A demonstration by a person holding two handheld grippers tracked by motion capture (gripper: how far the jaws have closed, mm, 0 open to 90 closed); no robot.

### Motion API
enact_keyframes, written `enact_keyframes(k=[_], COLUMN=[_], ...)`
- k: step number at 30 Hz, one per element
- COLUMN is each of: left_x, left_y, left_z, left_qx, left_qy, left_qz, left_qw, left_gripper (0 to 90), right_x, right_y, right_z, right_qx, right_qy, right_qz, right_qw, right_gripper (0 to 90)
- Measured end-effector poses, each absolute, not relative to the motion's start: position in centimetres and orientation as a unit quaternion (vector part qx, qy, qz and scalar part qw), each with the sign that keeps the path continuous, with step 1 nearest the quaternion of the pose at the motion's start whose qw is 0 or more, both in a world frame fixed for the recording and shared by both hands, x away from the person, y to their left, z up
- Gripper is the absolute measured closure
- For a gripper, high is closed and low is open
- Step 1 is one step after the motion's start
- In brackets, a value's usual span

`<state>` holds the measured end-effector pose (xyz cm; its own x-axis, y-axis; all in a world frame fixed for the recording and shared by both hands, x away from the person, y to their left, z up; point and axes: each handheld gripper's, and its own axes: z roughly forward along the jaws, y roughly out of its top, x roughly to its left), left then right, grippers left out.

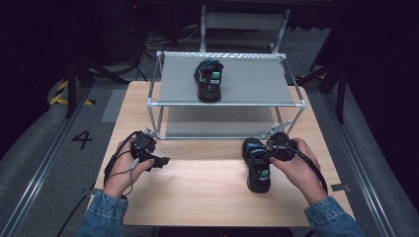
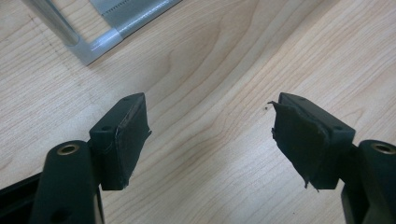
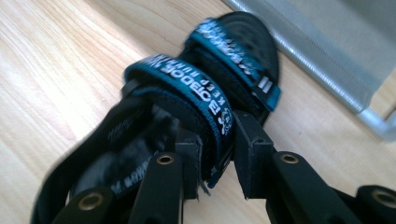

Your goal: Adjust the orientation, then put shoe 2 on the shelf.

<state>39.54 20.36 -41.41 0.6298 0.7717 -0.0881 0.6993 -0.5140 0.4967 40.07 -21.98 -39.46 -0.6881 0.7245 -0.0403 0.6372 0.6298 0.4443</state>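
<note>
Black sandal with teal straps (image 1: 257, 165) lying on the wooden table (image 1: 197, 182) near its right edge, just in front of the right front leg of the metal rack (image 1: 227, 102). Its long axis runs front to back, one end toward the rack and the other toward the person. The right gripper (image 1: 269, 154) meets it from the right side; in the right gripper view the jaws are drawn narrow around the lettered teal strap (image 3: 196, 88) across the middle of the sandal (image 3: 187, 116), one pad on each face of the strap. The strap thus lies between the jaws, and the sole extends away from them toward the rack's lower shelf (image 3: 327, 56).

A matching second sandal (image 1: 209, 80) stands on the rack's upper shelf (image 1: 247, 79), left of that shelf's middle, aligned the same way. Judged from this pairing, the likely move is a lift up and back to the free space at its right; it turns on the shelf lying above and behind the held sandal.

The left gripper (image 1: 159, 161) hovers over the table's left half near the rack's left front leg, well apart from both sandals. Its jaws stand wide with bare wood between them (image 2: 210, 135).
</note>
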Motion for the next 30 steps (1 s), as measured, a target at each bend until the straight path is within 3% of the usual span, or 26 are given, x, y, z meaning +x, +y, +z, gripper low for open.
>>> enact_keyframes(k=[10, 30], left_x=[39.3, 37.9], left_y=[21.0, 23.1], left_z=[-41.4, -41.3], left_qx=[0.865, 0.852], left_qy=[0.429, 0.451], left_qz=[0.073, 0.081], left_qw=[0.249, 0.254], left_gripper=[27.0, 27.0], right_x=[39.0, 39.3], right_y=[-22.0, -20.9], right_z=[-37.2, -30.3], right_qx=[0.396, 0.393], right_qy=[0.885, 0.881], right_qz=[0.234, 0.247], right_qw=[0.068, 0.096], right_gripper=[73.6, 73.4])
